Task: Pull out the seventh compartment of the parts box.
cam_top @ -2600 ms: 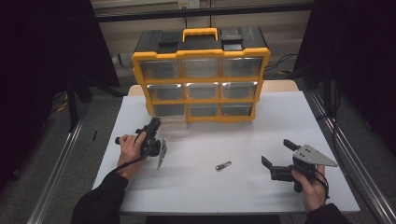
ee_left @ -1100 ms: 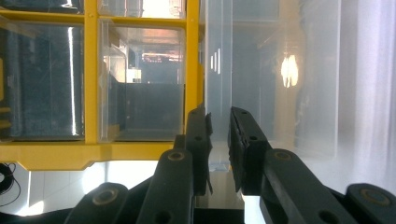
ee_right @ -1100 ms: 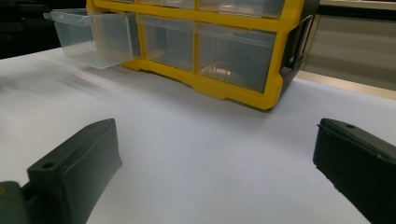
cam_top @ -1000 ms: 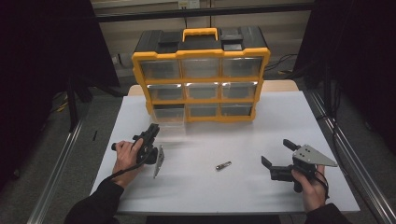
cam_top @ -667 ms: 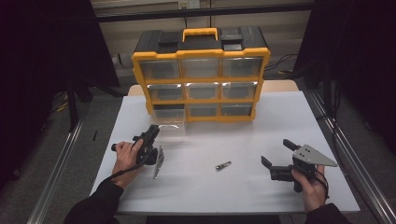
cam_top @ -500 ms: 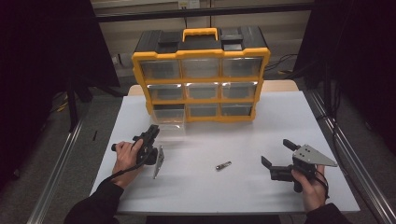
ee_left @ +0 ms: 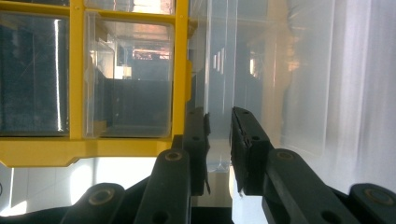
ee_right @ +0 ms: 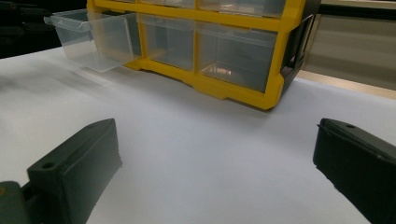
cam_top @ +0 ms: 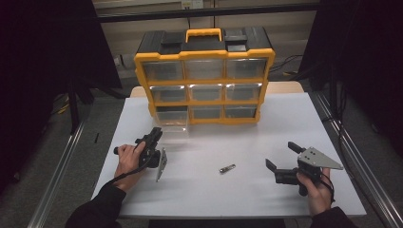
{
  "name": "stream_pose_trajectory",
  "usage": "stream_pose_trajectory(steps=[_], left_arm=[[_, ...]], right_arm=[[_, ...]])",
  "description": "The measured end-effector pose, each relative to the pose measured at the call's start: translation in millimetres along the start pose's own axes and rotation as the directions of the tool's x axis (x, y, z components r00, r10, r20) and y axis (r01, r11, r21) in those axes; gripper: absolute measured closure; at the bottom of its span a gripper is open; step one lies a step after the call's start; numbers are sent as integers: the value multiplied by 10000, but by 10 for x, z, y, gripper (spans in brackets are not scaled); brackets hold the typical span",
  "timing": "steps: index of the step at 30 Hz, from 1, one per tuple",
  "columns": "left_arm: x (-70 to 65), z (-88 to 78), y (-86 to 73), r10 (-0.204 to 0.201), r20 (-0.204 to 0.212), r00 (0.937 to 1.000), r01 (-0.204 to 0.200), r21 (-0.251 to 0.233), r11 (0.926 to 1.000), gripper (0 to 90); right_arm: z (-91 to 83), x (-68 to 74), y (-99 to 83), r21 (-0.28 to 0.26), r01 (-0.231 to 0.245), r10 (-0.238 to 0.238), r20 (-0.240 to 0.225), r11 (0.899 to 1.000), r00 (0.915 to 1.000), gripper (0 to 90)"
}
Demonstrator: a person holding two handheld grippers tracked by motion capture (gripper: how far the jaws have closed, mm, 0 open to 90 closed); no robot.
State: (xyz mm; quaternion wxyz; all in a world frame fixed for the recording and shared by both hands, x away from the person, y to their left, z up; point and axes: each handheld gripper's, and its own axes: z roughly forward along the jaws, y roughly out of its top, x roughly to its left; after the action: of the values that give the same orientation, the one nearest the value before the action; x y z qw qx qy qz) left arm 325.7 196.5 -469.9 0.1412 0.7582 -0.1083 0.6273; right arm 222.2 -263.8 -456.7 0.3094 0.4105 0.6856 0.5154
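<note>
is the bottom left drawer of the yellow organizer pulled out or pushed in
Pulled out. The clear drawer juts forward of the yellow organizer frame over the table, while its neighbours sit flush; the left gripper is at its front.

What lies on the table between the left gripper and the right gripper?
In the high view, one small metal piece lies on the white table between the left gripper and the right gripper.

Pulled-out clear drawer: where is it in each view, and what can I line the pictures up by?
High view: drawer sticks out at the bottom left of the organizer.
Left gripper view: drawer from centre to right, close up, with the picture turned sideways.
Right gripper view: drawer in the top left corner.
Shared landmark: the organizer's yellow frame beside the drawer.
</note>
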Motion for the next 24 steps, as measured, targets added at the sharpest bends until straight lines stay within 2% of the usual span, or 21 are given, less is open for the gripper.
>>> stream_pose_trajectory(steps=[1, 6, 7, 8, 9, 10, 12, 13, 14, 15, 16, 17, 18, 19, 21, 24], left_arm=[[-6, 4, 2, -230, 18, 9997, 230, -30, 9997, 767], [-1, 1, 9, -251, 17, 9997, 251, 57, 9997, 753], [-23, 19, 11, -596, -41, 9982, 595, -201, 9980, 745], [-20, 15, 16, -492, -55, 9988, 491, -169, 9987, 722], [-28, 21, 21, -569, -88, 9983, 567, -279, 9980, 702], [-30, 13, 26, -527, 117, 9985, 528, -89, 9986, 681], [-34, 19, 31, -669, 189, 9976, 671, -64, 9977, 626], [-61, 36, 36, -1151, 113, 9933, 1154, -273, 9929, 604], [-56, 36, 40, -1226, 71, 9924, 1228, -258, 9921, 580], [-55, 49, 41, -1426, 38, 9898, 1426, -448, 9888, 545], [-37, 26, 38, -1334, 60, 9910, 1334, -70, 9910, 521], [-33, 31, 41, -1477, -23, 9890, 1477, -124, 9890, 469], [-62, 64, 34, -2107, -3, 9776, 2104, -431, 9767, 469], [-32, 39, 34, -1773, 136, 9841, 1773, -38, 9841, 447], [-22, 32, 39, -1656, 163, 9861, 1654, 139, 9861, 408], [-36, 40, 53, -1902, 221, 9815, 1900, 116, 9817, 341]], right_arm=[[-3, 2, 1, 12, 5, -5, -5, 10000, 10000, 2], [-1, 1, 0, 22, 2, -2, -10, 10000, 10000, 2], [0, 0, 0, 24, 33, -33, -11, 10000, 10000, 2], [1, 0, 0, 14, 44, -44, -5, 10000, 10000, 2], [0, 0, 0, 19, 13, -13, -12, 10000, 10000, 2], [0, 0, 0, 30, 19, -18, -15, 10000, 10000, 2], [2, 0, 0, 30, 35, -35, -6, 10000, 10000, 2], [2, -1, 0, 16, 62, -62, -3, 10000, 10000, 2], [2, -1, 0, 15, 58, -58, -3, 10000, 10000, 2], [1, 0, 0, 19, 46, -46, -6, 10000, 10000, 2], [1, 0, 0, 30, 32, -32, -15, 10000, 10000, 2], [3, -1, -1, 19, 60, -60, -2, 10000, 10000, 2], [3, -1, -1, 19, 60, -60, -2, 10000, 10000, 2], [4, -1, -1, 21, 66, -66, -4, 10000, 10000, 2], [4, 0, -1, 27, 65, -65, -14, 10000, 10000, 2], [4, -1, -1, 25, 69, -69, -7, 10000, 10000, 2]])
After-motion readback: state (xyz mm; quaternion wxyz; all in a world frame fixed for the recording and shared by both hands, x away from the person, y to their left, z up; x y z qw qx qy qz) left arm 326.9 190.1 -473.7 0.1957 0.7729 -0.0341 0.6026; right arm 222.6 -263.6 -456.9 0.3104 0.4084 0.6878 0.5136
